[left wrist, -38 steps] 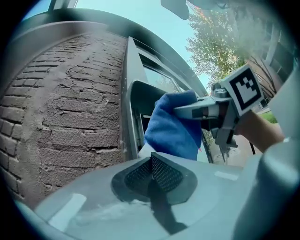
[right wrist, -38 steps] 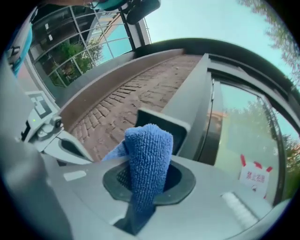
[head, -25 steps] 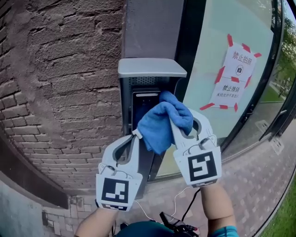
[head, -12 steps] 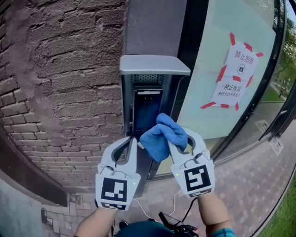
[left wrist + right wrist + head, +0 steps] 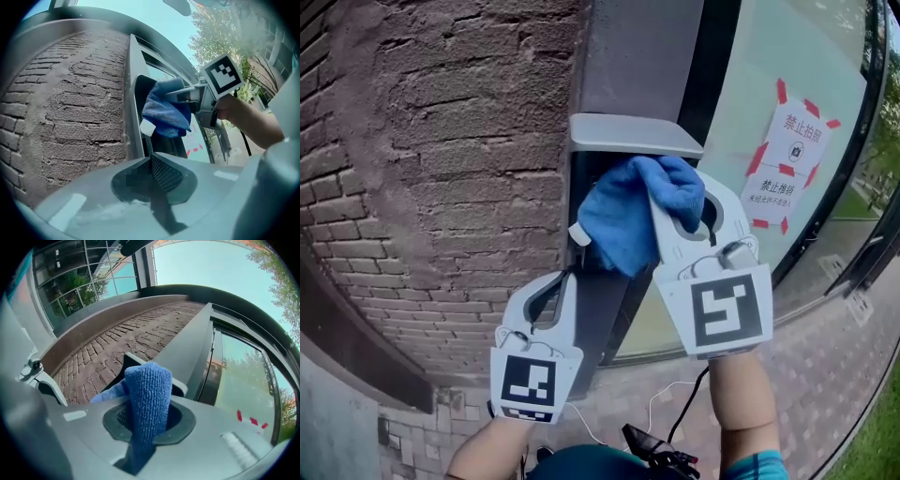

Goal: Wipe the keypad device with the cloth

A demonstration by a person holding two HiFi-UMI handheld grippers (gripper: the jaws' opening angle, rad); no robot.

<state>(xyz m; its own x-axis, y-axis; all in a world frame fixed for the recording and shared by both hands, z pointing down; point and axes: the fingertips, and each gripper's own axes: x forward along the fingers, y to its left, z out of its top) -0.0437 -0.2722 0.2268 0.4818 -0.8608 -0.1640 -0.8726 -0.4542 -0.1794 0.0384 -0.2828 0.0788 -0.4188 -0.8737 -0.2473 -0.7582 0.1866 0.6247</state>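
1. Under the grey hood [image 5: 633, 134] on the pillar, the keypad device [image 5: 578, 187] sits behind the blue cloth [image 5: 628, 211], which covers its face, held up there by your right gripper [image 5: 677, 199].
2. Your right gripper's jaws are clamped on a fold of the cloth; a white tag [image 5: 580, 233] hangs at the cloth's left edge.
3. Your left gripper [image 5: 570, 279] sits lower, jaws together with nothing between them, tips just beside the pillar below the device.
4. You have one cloth, one keypad device and two grippers.
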